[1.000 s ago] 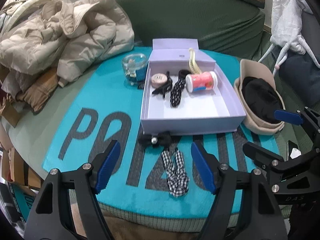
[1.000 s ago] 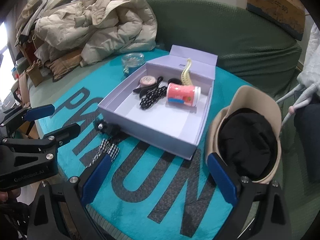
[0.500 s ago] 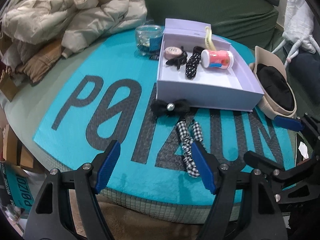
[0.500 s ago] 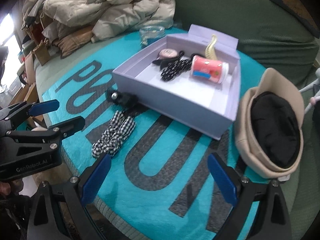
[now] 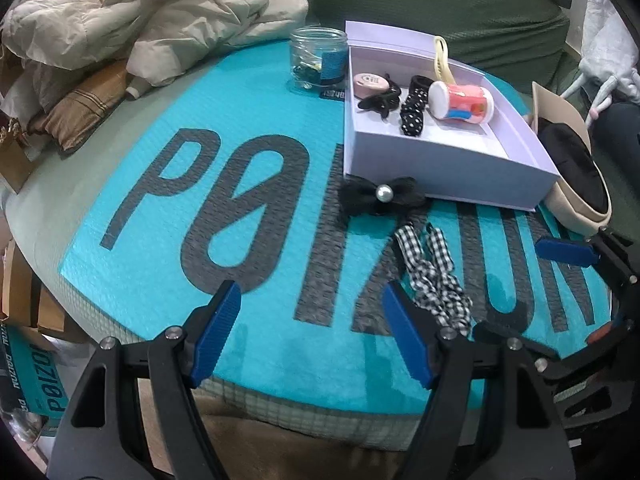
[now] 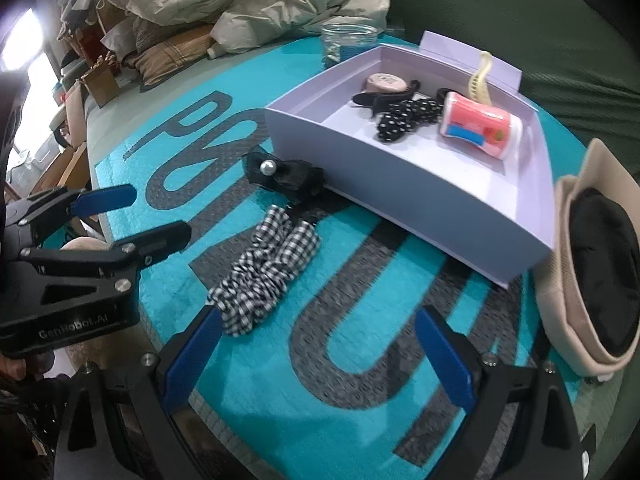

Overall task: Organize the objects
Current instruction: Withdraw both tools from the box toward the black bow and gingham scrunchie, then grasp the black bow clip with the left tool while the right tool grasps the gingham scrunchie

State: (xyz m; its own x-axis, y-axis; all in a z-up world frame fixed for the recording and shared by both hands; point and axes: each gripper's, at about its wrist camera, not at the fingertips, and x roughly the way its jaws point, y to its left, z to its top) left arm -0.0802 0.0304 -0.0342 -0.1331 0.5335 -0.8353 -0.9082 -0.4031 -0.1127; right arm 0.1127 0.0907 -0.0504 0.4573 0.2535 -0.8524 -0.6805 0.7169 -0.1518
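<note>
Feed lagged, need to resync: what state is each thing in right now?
Left gripper: open, empty.
Right gripper: open, empty.
Lavender box: open, holding accessories.
Glass jar: lidless, upright.
Black bow: outside, against the box.
Gingham scrunchie: outside, on mat.
Pink canister: lying in box.

Open teal mat (image 5: pixel 260 120) from 9 to 11 o'clock gives unobstructed passage. At 1 o'clock the lavender box (image 5: pixel 440 168) blocks, black bow (image 5: pixel 380 196) touching its near wall. Gingham scrunchie (image 5: pixel 436 280) lies beside the left tool's (image 5: pixel 312 336) right finger. Cap (image 5: pixel 580 200) crowds 2 o'clock.
</note>
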